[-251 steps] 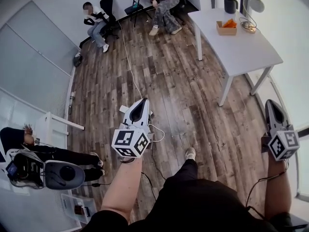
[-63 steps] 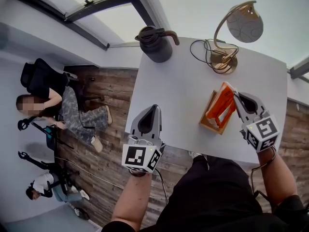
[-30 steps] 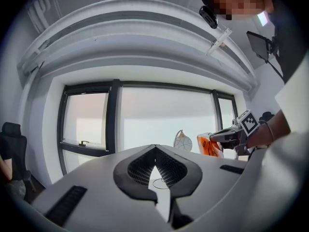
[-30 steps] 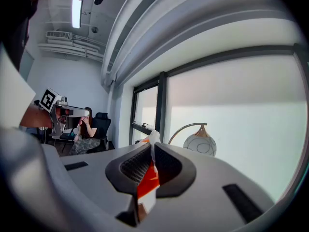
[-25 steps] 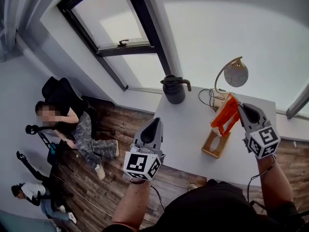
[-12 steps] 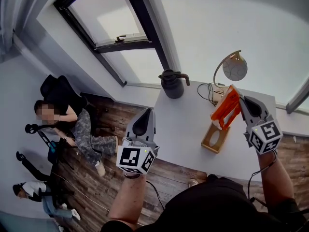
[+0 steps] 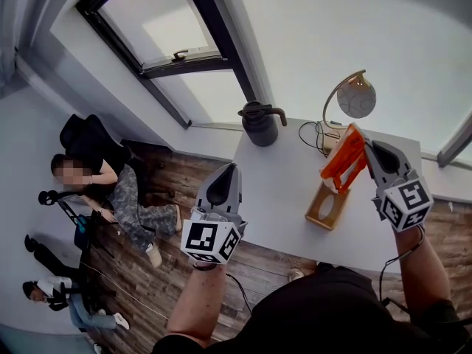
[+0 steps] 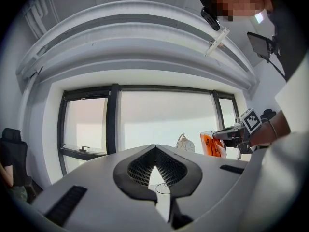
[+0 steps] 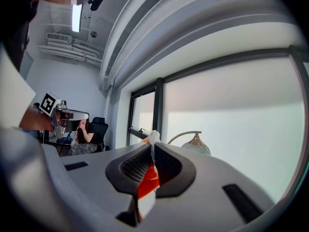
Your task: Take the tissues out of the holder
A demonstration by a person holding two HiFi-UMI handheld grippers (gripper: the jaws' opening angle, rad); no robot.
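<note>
The right claw (image 7: 367,146) is pressed together on the tissues (image 7: 341,157), an orange pack with white at the edges. In the right gripper view the pack (image 9: 146,177) is seen pinched between the 2 pads, its white top edge sticking out past the tips. In the head view the pack is held tilted, its top leaning far and to the right. It is raised above the wooden holder (image 7: 324,206), which stands on the white counter (image 7: 280,190). Whether the pack's lower corner touches the holder's rim cannot be told.

The left claw (image 7: 230,167) is held in the air at the counter's left edge, well apart from the holder. Its 2 jaws are seen pressed together in the left gripper view (image 8: 155,148), with nothing between them.

A dark jug (image 7: 259,126) and a round-shaded lamp (image 7: 355,98) are seen at the far side of the counter, under a window (image 7: 177,43). 1 seated person (image 7: 103,186) is seen on the wooden floor (image 7: 162,271) to the left.
</note>
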